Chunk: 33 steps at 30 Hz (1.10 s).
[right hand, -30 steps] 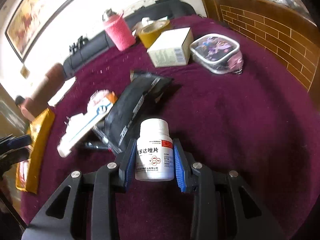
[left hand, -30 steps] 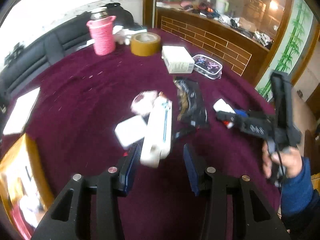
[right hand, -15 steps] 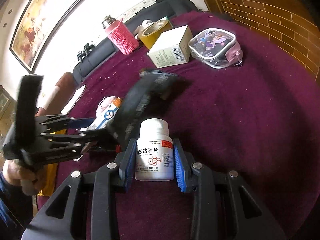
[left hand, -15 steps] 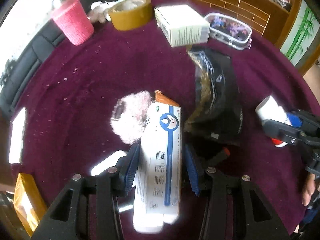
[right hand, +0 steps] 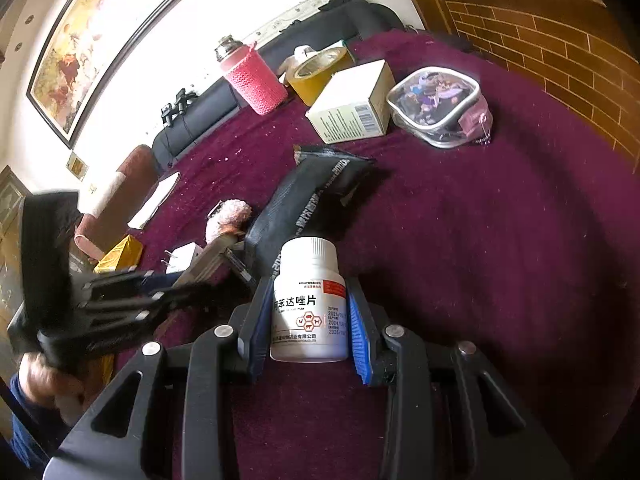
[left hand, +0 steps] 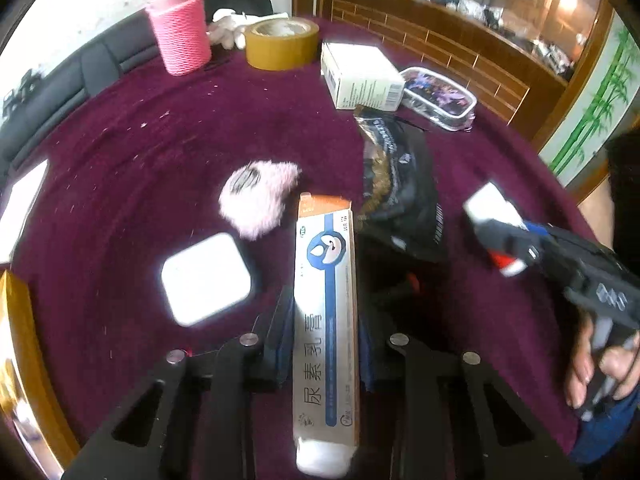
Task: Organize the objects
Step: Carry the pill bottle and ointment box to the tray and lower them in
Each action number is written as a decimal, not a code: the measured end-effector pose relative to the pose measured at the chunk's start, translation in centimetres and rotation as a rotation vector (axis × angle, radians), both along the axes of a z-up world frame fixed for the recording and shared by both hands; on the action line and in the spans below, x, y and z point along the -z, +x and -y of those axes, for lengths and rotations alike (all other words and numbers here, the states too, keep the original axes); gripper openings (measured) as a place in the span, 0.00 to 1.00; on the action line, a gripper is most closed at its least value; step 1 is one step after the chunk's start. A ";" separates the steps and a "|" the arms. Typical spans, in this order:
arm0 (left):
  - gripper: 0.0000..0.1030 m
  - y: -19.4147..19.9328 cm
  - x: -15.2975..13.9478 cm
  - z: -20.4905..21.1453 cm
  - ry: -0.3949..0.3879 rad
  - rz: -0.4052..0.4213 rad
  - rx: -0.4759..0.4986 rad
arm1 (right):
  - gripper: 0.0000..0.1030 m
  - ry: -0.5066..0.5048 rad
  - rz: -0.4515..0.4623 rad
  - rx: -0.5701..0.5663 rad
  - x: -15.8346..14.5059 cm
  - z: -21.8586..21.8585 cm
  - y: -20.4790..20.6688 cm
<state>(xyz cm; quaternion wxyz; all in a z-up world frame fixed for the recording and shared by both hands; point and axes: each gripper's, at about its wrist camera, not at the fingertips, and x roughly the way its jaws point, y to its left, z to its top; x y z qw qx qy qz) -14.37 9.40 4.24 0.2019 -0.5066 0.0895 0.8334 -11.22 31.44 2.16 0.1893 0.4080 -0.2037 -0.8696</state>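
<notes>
Blue pads, left gripper [left hand: 325, 340]: I was closing the jaws on the long ointment carton [left hand: 325, 312], which already lay between them with the pads at its sides.
Carton look: white with a blue stripe, orange far end, a white tube end poking out of the near end; it sat lengthwise along my fingers, low over the maroon worktop [left hand: 140, 152].
Right gripper [right hand: 308, 328]: clamped on the white pill bottle [right hand: 308, 300], upright, label toward me, held above the cloth.
Progress: early, I judged; two items were in hand, neither yet put anywhere.
Left loose nearby: white square pad [left hand: 206, 278], pink fluffy thing [left hand: 256, 196], black pouch [left hand: 400, 196].
Far edge: pink bottle [left hand: 182, 32], tape roll [left hand: 282, 42], white box [left hand: 360, 76] and clear case [left hand: 440, 96] stood roughly in a row.
</notes>
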 end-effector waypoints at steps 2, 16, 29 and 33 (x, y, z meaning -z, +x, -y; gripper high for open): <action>0.23 1.6 -0.2 0.5 -0.005 -0.027 -0.014 | 0.31 0.004 -0.012 -0.004 -0.2 0.1 0.0; 0.23 10.5 -2.3 5.2 -0.061 -0.274 -0.134 | 0.31 0.044 -0.146 -0.083 -2.4 3.2 1.8; 0.23 13.0 -3.3 9.2 -0.006 -0.315 -0.181 | 0.31 0.011 -0.132 -0.197 -3.2 9.6 6.2; 0.23 13.6 -3.7 10.6 0.019 -0.330 -0.196 | 0.31 0.016 -0.126 -0.227 -3.5 11.6 6.7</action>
